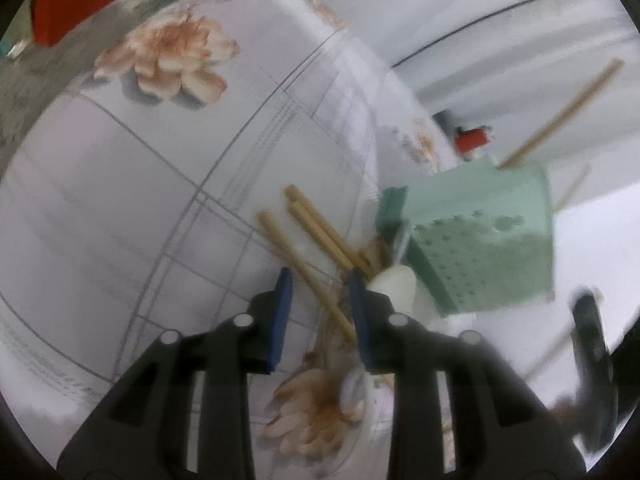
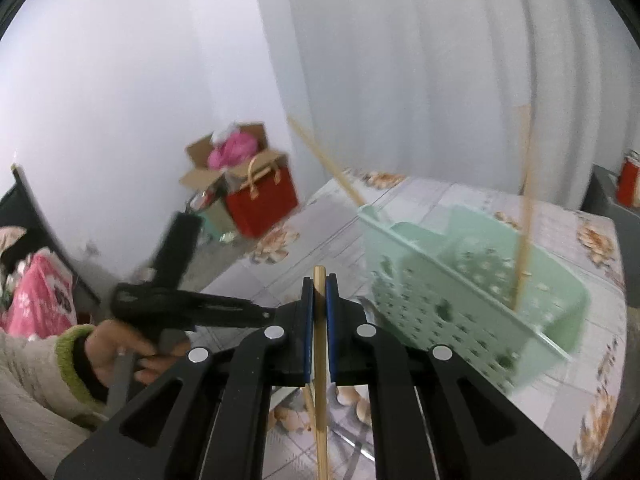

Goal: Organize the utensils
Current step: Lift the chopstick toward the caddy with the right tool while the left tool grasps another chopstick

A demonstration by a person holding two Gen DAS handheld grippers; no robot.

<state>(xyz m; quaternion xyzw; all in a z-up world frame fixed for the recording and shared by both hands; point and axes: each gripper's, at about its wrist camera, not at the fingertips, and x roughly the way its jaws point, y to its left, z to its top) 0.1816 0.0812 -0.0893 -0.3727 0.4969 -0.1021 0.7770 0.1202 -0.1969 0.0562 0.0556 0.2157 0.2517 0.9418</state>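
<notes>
My left gripper [image 1: 320,316] is open above a loose pile of wooden chopsticks [image 1: 316,228] lying on the flowered tablecloth [image 1: 120,200], with one chopstick passing between its fingers. A white spoon handle [image 1: 394,284] lies beside them. The mint green perforated utensil basket [image 1: 484,236] stands just right, with a chopstick [image 1: 560,116] sticking out of it. My right gripper [image 2: 319,292] is shut on a wooden chopstick [image 2: 320,360], held upright in front of the basket [image 2: 472,280]. Two chopsticks [image 2: 524,224] stand in that basket. The left gripper [image 2: 192,308] shows at the left.
A red bag [image 2: 262,204] and an open cardboard box [image 2: 224,160] sit on the floor beyond the table. A pink bag [image 2: 40,292] is at the far left. White curtains [image 2: 440,80] hang behind the table. A metal utensil [image 2: 352,436] lies under my right gripper.
</notes>
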